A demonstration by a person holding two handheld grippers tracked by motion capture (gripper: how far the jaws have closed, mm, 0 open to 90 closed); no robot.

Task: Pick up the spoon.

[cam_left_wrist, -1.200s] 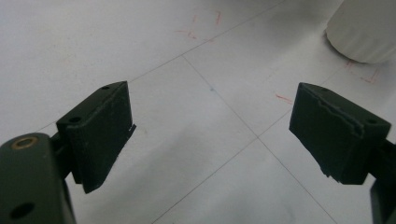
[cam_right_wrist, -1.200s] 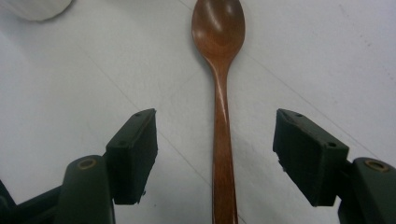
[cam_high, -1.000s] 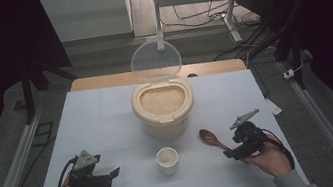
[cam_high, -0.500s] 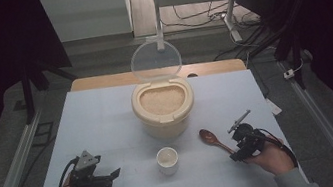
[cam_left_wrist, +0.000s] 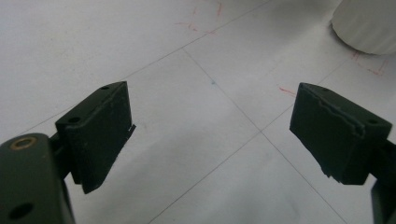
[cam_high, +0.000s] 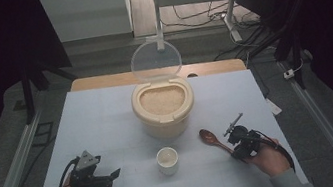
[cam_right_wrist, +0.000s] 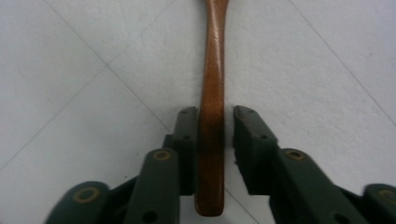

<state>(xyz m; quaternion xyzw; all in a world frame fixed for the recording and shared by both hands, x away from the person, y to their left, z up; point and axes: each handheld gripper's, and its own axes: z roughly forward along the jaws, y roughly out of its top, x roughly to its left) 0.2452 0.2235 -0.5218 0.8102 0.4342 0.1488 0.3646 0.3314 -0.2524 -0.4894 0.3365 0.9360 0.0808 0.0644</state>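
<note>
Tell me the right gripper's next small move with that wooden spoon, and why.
Probably finish closing, then lift a little. The right gripper has just been closing around the wooden spoon: the left pad touches its handle, while a thin gap seems to remain at the right pad. The spoon lies flat on the table, its bowl pointing toward the open rice container, so a firm grip should come first.

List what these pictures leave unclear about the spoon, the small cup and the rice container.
- Wooden spoon: in the right gripper view its bowl is cut off by the top edge; the left pad touches the handle, but a thin gap at the right pad leaves the grip unsure.
- Small cup: too small in the high view to tell its contents; in the left gripper view the corner cuts it off.
- Rice container: depth of rice hidden by its wall.
</note>
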